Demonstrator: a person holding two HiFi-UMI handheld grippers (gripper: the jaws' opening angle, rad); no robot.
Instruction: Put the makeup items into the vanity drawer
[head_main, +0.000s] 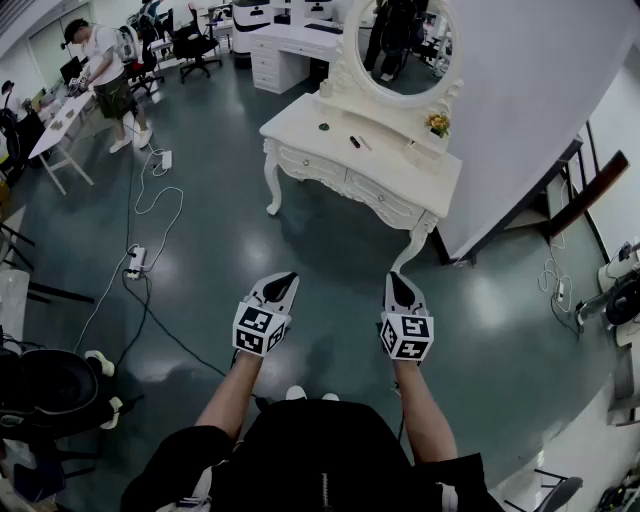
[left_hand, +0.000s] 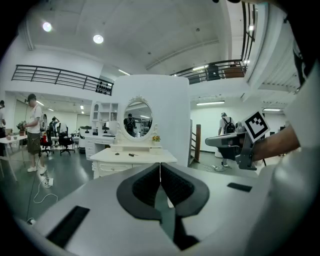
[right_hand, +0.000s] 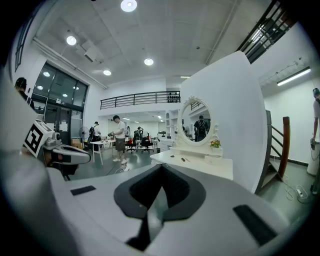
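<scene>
The main risk from here is in the approach and the first contact. The vanity (head_main: 396, 172) stands well ahead across open floor, and a loose cable (head_main: 150, 205) trails off to the left, so a drift that way could snag a foot. The drawer (head_main: 305, 163) looks fully shut, so it probably has to be pulled open before anything goes in, and a hurried tug on its small pull could slip. The makeup items (head_main: 354, 142) are small and lie flat on the white top: a dark stick with a paler one just beside it, and a dark round piece (head_main: 323, 127) further left. A pinch that lands off centre could send a stick rolling toward the edge, and a wide sweep could knock the flower pot (head_main: 437, 124) near the mirror (head_main: 400, 45). The left gripper (head_main: 283, 281) and the right gripper (head_main: 400, 282) both have their jaws pressed together with nothing between them. They are held side by side over the floor, pointing at the vanity. The items are well apart from both claws, ahead and slightly right of the left one.
</scene>
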